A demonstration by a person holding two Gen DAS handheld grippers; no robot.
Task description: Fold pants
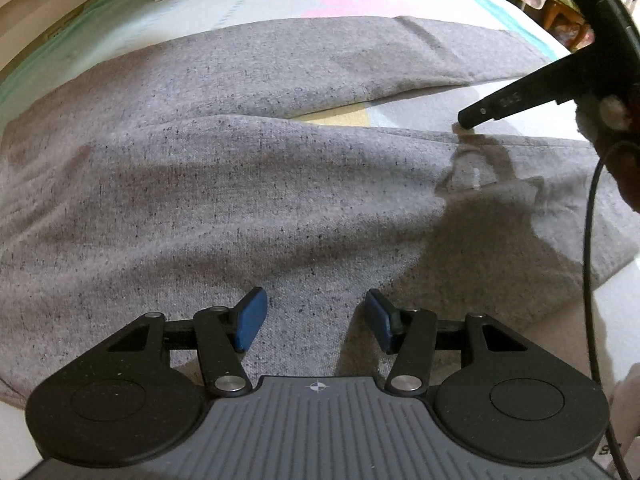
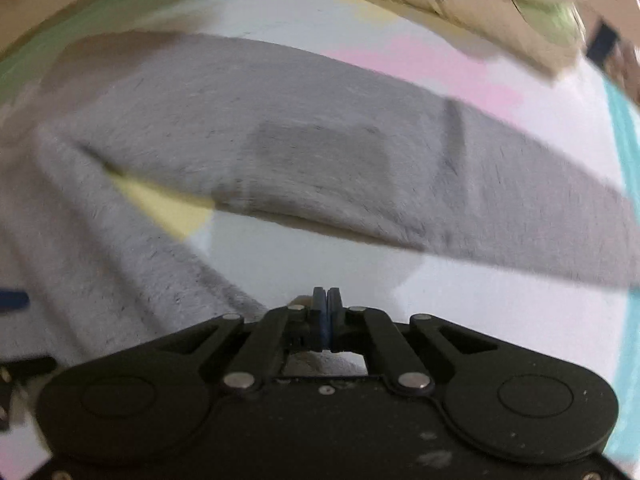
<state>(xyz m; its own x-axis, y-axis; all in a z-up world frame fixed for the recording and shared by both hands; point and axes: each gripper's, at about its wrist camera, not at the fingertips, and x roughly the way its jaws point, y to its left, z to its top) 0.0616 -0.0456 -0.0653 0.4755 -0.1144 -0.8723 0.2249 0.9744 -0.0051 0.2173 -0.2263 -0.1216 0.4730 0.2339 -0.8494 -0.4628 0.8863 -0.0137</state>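
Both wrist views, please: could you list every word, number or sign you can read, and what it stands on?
Raised digits on the right gripper arm: too blurred to read.
White crosshair sign, no text, on the left gripper body.
Right wrist view: nothing readable.

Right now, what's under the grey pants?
The grey pants lie spread on a bed sheet with pastel patches; yellow sheet shows in the gap between the two legs. Whatever is directly beneath the fabric is covered, so I cannot see it.
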